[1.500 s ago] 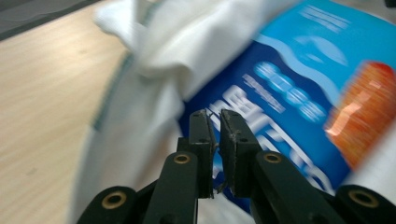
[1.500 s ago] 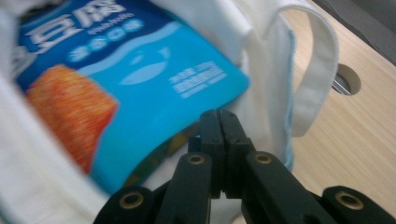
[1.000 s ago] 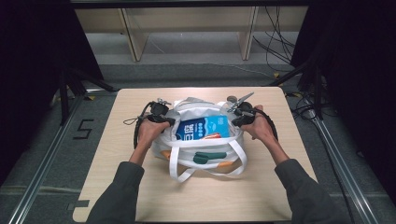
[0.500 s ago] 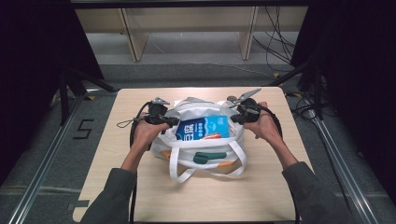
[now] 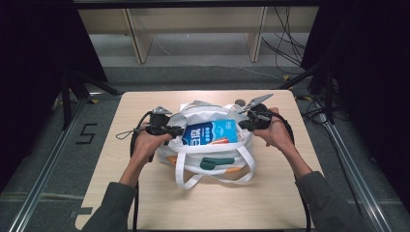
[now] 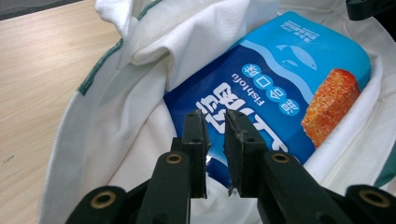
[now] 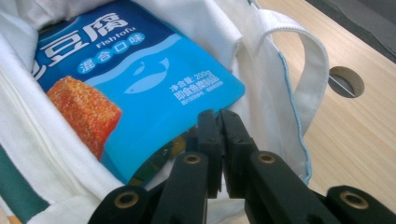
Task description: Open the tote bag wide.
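The blue plastic fish-tofu pouch sat half buried in the white canvas tote bag — its lower end hidden, a darker packet beneath it unreadable.

Blue fish tofu packet lying inside a white cloth bag on a wooden table. Left gripper poised above the packet's near edge, jaws just opened to a narrow gap, nothing between.

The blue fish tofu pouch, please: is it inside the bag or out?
Inside: the blue pouch lies within the white bag's open mouth.
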Tool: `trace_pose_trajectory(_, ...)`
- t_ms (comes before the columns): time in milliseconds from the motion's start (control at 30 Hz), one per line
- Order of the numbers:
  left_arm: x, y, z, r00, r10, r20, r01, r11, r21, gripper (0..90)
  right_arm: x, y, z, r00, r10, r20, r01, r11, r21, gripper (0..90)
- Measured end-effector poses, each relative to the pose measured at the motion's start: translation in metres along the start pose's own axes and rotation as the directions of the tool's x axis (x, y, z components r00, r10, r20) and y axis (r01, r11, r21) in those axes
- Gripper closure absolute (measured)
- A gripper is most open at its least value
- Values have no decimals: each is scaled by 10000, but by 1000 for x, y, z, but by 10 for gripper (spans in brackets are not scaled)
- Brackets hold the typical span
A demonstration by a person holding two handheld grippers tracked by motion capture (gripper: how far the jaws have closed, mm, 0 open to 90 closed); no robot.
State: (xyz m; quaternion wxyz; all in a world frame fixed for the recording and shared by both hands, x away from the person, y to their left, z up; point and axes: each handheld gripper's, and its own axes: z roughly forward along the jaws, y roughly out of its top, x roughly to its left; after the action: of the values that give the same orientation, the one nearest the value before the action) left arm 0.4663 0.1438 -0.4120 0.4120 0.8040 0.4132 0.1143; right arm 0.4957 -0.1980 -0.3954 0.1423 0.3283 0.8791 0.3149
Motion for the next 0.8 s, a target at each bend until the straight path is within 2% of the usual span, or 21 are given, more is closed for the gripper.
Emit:
trace_pose_trajectory(67, -2, -1, -1, 10000, 35, 53, -35, 10000, -45, 770, 1, 0, 0, 10000, 41, 61, -40, 9999, -136, 882)
trace_pose_trajectory(100, -3, -1, -1, 9999, 99, 85, -99, 9999, -78, 762, 3, 0, -3, 9999, 78, -104, -78, 10000, 1, 879)
trace_pose_trajectory(133, -5, -1, -2, 9998, 135, 116, -134, 9998, -116, 749, 3, 0, -3, 10000, 86, 26, -86, 9998, -151, 870)
trace_pose_trajectory(167, -5, -1, -3, 9998, 164, 126, -163, 9998, -125, 745, 3, 0, -5, 10000, -26, -77, 25, 10000, -42, 870)
trace_pose_trajectory(267, -8, -4, -6, 9998, 27, 210, -22, 9997, -225, 721, 3, -2, -5, 9999, -61, -153, 59, 9999, -134, 862)
trace_pose_trajectory(300, -8, -4, -6, 9998, 27, 210, -22, 9997, -225, 712, 4, -3, -6, 9999, 63, -89, -64, 10000, -51, 860)
trace_pose_trajectory(333, -9, -6, -7, 9995, 74, 295, -67, 9997, -243, 706, 3, -5, -4, 10000, -14, 30, 15, 9997, -261, 859)
trace_pose_trajectory(433, -10, -7, -7, 9996, 108, 263, -100, 9994, -324, 686, 4, -5, -7, 9996, 185, -204, -187, 9998, -88, 856)
trace_pose_trajectory(467, -11, -7, -7, 9995, 76, 318, -67, 9996, -276, 682, 2, -7, -8, 9997, -21, -248, 15, 9998, -219, 854)
trace_pose_trajectory(633, -12, -9, -7, 9994, 163, 301, -155, 9995, -275, 661, 1, -10, -9, 9997, -6, -255, 1, 9998, -213, 845)
trace_pose_trajectory(667, -12, -9, -7, 9994, 163, 301, -155, 9995, -275, 659, 1, -11, -7, 9999, 77, -124, -81, 9992, -381, 845)
trace_pose_trajectory(700, -12, -9, -8, 9993, 166, 335, -155, 9994, -316, 654, 2, -11, -11, 9996, 198, -210, -201, 9997, -135, 843)
trace_pose_trajectory(733, -12, -9, -8, 9993, 166, 335, -155, 9994, -316, 648, 2, -11, -11, 9996, 252, -148, -255, 9995, -181, 842)
trace_pose_trajectory(767, -13, -9, -10, 9994, 116, 337, -104, 9993, -367, 639, 2, -11, -12, 9997, 215, -115, -217, 9996, -187, 842)
trace_pose_trajectory(800, -14, -9, -10, 9994, 127, 327, -115, 9992, -380, 623, 1, -12, -12, 9996, 24, -270, -31, 9996, -271, 842)
